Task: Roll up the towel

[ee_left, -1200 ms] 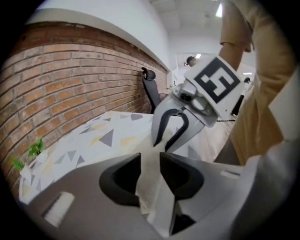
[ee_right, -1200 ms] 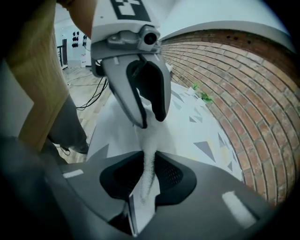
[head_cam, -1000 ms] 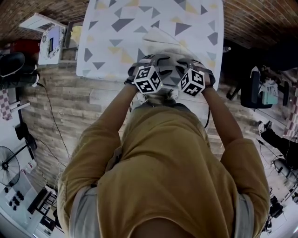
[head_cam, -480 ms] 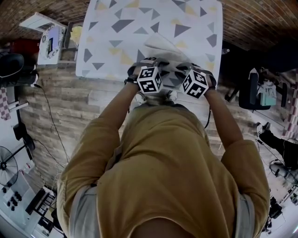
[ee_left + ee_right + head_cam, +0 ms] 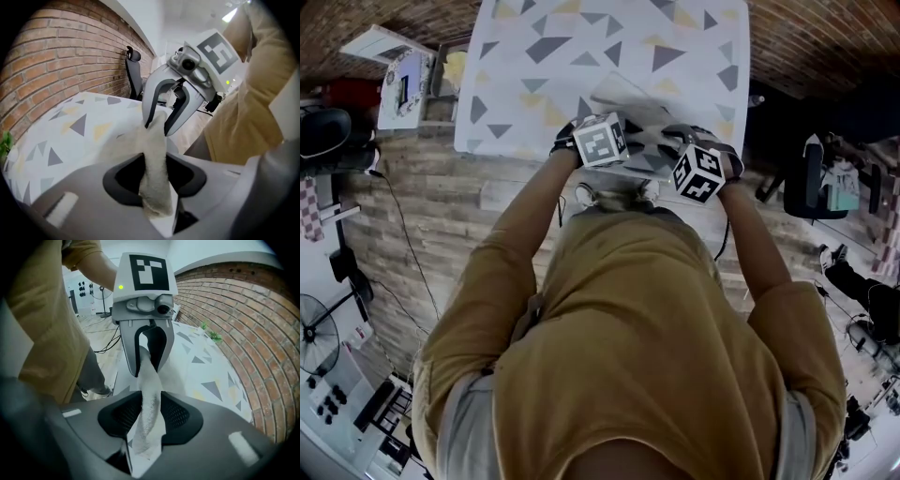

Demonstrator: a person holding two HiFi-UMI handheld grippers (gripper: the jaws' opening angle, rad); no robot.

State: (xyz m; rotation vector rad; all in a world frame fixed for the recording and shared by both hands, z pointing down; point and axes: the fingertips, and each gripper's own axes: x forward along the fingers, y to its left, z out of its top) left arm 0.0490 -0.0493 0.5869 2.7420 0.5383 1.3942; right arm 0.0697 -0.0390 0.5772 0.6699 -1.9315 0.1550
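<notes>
Standing over the counter [image 5: 520, 80], the person pinches the towel [image 5: 630, 101] at its near end from both sides. The left hand-held gripper [image 5: 154, 177] has just narrowed onto a bunched fold. The right hand-held gripper [image 5: 149, 414] has just eased a little, yet cloth fills its narrow gap. The held edge runs left to right, lower at the right, and the rest lies toward the top of the frame. I judge there is open room that way; the counter's near edge sits just below both.
</notes>
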